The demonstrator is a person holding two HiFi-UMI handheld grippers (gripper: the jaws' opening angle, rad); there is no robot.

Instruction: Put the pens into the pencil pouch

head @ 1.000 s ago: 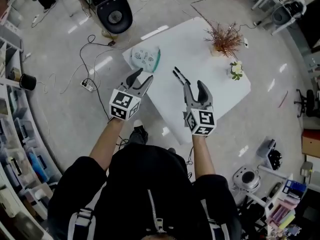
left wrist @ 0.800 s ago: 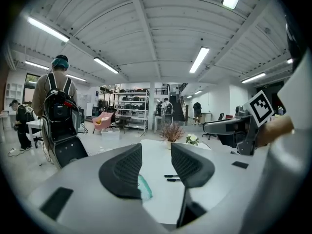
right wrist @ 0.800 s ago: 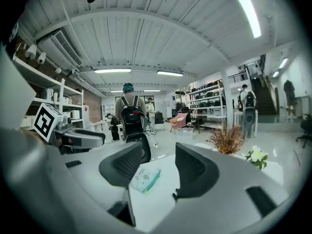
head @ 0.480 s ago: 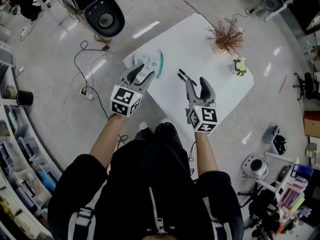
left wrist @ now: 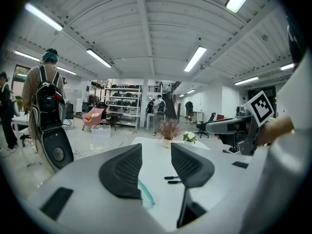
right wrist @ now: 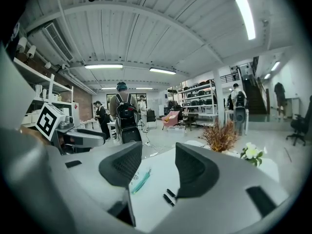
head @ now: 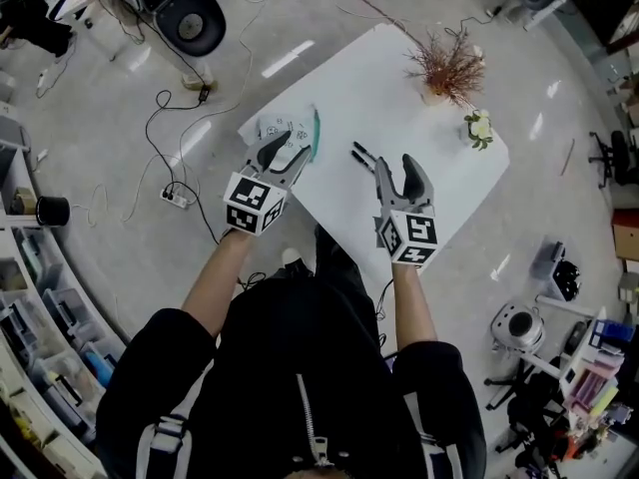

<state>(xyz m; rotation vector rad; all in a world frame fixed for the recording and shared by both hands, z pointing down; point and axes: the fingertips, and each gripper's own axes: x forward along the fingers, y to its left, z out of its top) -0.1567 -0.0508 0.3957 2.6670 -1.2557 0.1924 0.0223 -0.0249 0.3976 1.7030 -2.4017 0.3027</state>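
A white pencil pouch with a teal zipper edge lies flat near the left corner of the white table. Two black pens lie side by side just to its right. My left gripper hovers open at the pouch's near edge, nothing between its jaws. My right gripper is open and empty too, just behind the pens. The left gripper view shows the pens and the teal pouch edge past the open left gripper. Beyond the open right gripper lie the pouch and pens.
A vase of dried twigs and a small white flower bunch stand at the table's far right. Cables and a power strip lie on the floor to the left. A person with a backpack stands beyond the table.
Both grippers have edged forward over the table. The left one now reaches the pouch's near edge, and the right one has closed in on the pens. Both stay open.
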